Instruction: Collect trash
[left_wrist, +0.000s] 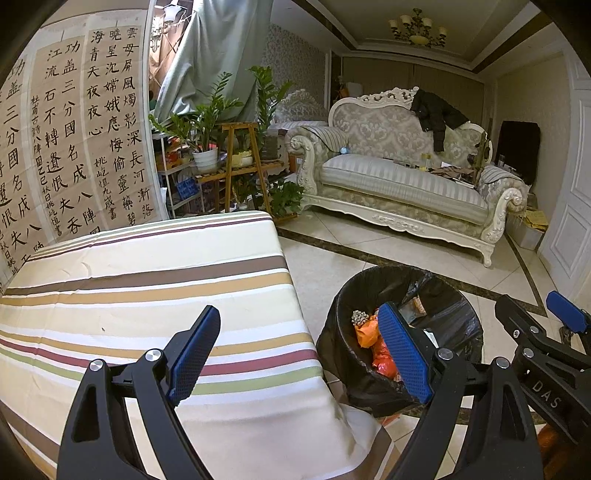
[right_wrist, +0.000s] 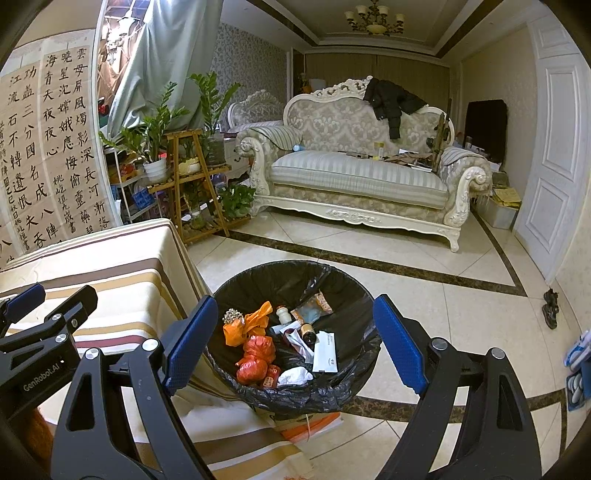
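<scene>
Step in hand, as judged: last check of the bin (right_wrist: 291, 280) before reaching for more trash. Best done by keeping both tongs level and scanning cloth and floor beside the bin for strays.

Left gripper (left_wrist: 306, 354): spread wide, nothing between the jaws; one pad over the striped cloth (left_wrist: 147, 295), the other across the near rim of the bin. Right gripper (right_wrist: 295, 339): likewise spread and empty, jaws framing the bin mouth from above.

Inside the bin, near to far: white tissue (right_wrist: 295, 374) by the near rim; red bags (right_wrist: 255, 358) and an orange bag (right_wrist: 247, 325) toward the cloth side; a white packet (right_wrist: 325, 350) and a small brown bottle (right_wrist: 308, 332) about the middle; a small white bottle (right_wrist: 282, 314) and a wrapper (right_wrist: 321, 302) toward the far wall. All trash below the pads, none touched.

Cloth beside the bin: bare of visible trash. Under the bin, toward the tongs: an orange-and-white sheet (right_wrist: 314, 424) on the floor, kind not told. Well beyond the bin: sofa (right_wrist: 354, 177) with loose items, too small to name.
</scene>
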